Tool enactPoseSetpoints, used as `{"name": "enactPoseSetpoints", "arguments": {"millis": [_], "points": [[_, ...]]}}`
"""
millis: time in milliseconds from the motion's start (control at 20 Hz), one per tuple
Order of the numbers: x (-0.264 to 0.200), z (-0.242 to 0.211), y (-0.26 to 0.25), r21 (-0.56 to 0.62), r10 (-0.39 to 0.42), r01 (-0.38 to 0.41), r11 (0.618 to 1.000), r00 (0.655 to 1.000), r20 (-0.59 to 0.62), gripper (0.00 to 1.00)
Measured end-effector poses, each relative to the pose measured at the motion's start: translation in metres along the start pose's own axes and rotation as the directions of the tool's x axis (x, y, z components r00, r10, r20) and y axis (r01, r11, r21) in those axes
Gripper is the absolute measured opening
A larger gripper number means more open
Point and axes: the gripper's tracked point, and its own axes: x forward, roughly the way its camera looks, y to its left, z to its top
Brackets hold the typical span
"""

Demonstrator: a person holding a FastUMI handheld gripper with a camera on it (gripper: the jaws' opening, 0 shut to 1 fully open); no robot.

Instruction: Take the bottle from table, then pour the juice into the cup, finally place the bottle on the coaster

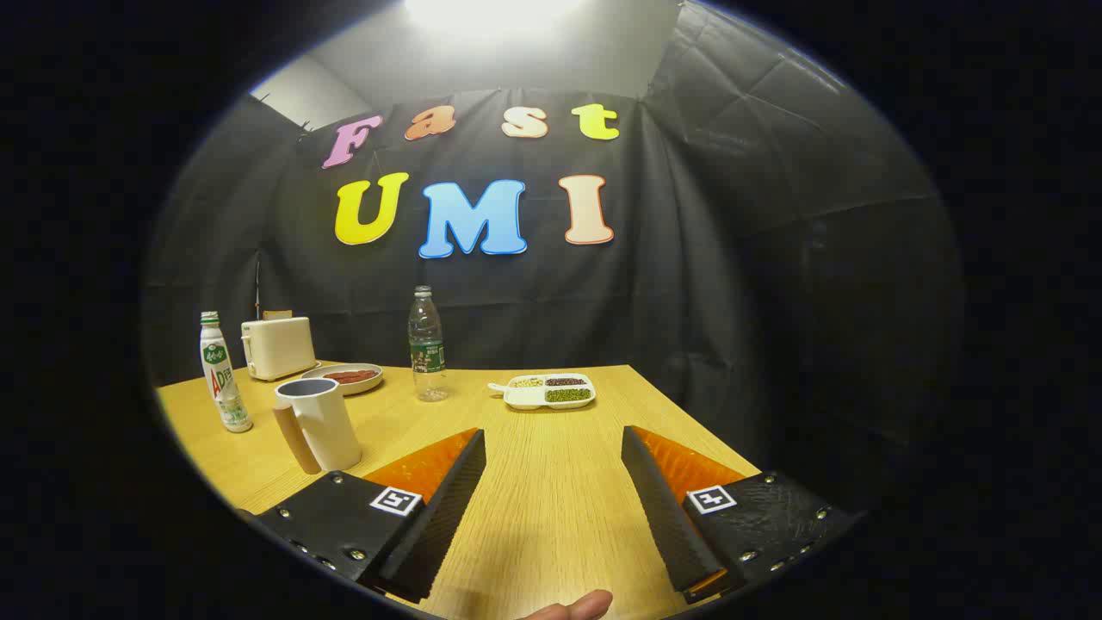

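My gripper (554, 433) is open over the wooden table (551, 517), and only bare tabletop lies between its fingers. Beyond the fingers stands a clear plastic bottle (427, 344) with a green label, upright and near the table's far edge. A white bottle (223, 372) with a green cap stands upright far off to the left. A white cup (323, 423) with a wooden handle sits just ahead of the left finger, between the two bottles. The gripper touches none of them.
A cream toaster (277, 346) and a plate of sausages (349, 377) stand behind the cup. A white divided tray of beans (551, 390) lies right of the clear bottle. A person's fingertip (572, 608) shows below the fingers. The table's right edge runs close past the right finger.
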Motion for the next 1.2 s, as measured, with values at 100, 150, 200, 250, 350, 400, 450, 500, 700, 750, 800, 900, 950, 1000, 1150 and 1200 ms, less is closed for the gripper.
{"name": "enactPoseSetpoints", "arguments": {"millis": [100,150,200,250,350,400,450,500,700,750,800,900,950,1000,1150,1200], "points": [[0.014,0.002,0.003,-0.019,-0.003,0.003,1.000,1.000,0.005,0.97],[0.020,0.007,0.004,-0.039,-0.006,0.007,0.999,1.000,0.012,0.97],[0.025,0.009,0.005,-0.067,-0.012,0.013,0.998,1.000,0.017,0.97],[0.030,0.010,0.006,-0.089,-0.016,0.018,0.996,1.000,0.023,0.97],[0.035,0.006,0.003,-0.118,-0.039,0.039,0.992,0.999,0.002,0.97],[0.036,0.009,0.002,-0.119,-0.045,0.045,0.992,0.999,0.009,0.97],[0.035,0.018,0.003,-0.115,-0.042,0.045,0.992,0.999,0.031,0.97],[0.035,0.025,0.003,-0.084,-0.047,0.052,0.995,0.997,0.059,0.96],[0.039,0.042,0.017,-0.060,-0.064,0.070,0.996,0.994,0.086,0.96],[0.038,0.044,0.022,-0.059,-0.079,0.083,0.995,0.994,0.076,0.97],[0.036,0.043,0.028,-0.059,-0.100,0.103,0.993,0.993,0.063,0.96],[0.029,0.049,0.039,-0.068,-0.166,0.170,0.983,0.984,0.061,0.97],[0.024,0.053,0.049,-0.074,-0.184,0.189,0.979,0.980,0.072,0.97],[0.017,0.058,0.062,-0.070,-0.194,0.200,0.977,0.977,0.084,0.97],[-0.001,0.074,0.104,-0.032,-0.199,0.205,0.978,0.971,0.132,0.96],[-0.006,0.076,0.114,-0.029,-0.212,0.218,0.976,0.967,0.141,0.96]]}}
